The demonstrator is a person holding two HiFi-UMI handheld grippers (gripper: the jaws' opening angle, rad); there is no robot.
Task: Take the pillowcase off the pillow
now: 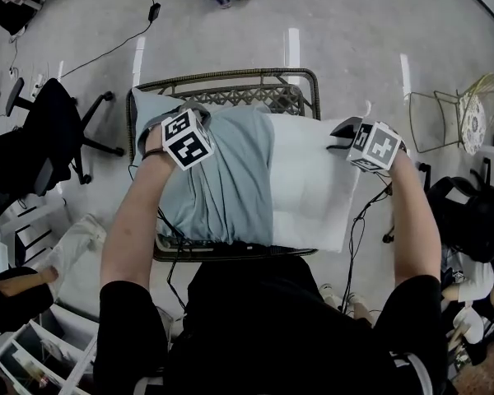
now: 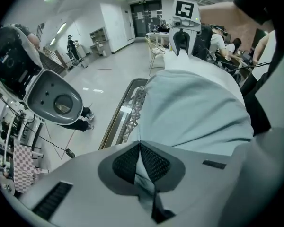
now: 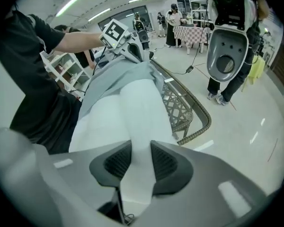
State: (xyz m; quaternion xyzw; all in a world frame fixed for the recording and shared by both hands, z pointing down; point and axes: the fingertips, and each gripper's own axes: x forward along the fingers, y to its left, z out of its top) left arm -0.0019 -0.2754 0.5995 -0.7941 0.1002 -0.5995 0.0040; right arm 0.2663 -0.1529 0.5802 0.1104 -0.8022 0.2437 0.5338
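A pillow lies across a wicker chair (image 1: 230, 76). Its left half is in a pale blue-green pillowcase (image 1: 226, 179); its right half is bare white pillow (image 1: 309, 179). My left gripper (image 1: 189, 138) is at the left end, and its jaws (image 2: 139, 143) are shut on a fold of the pillowcase (image 2: 194, 108). My right gripper (image 1: 339, 138) is at the pillow's right end. There its jaws (image 3: 141, 143) pinch a ridge of the white pillow (image 3: 132, 112). Each gripper view shows the other gripper at the far end.
A black office chair (image 1: 41, 138) stands to the left and a wire-frame chair (image 1: 461, 118) to the right. White shelving (image 1: 41, 352) is at the lower left. Cables (image 1: 107, 52) run over the floor. A person (image 3: 222, 89) stands beyond the wicker chair's (image 3: 189, 117) far side.
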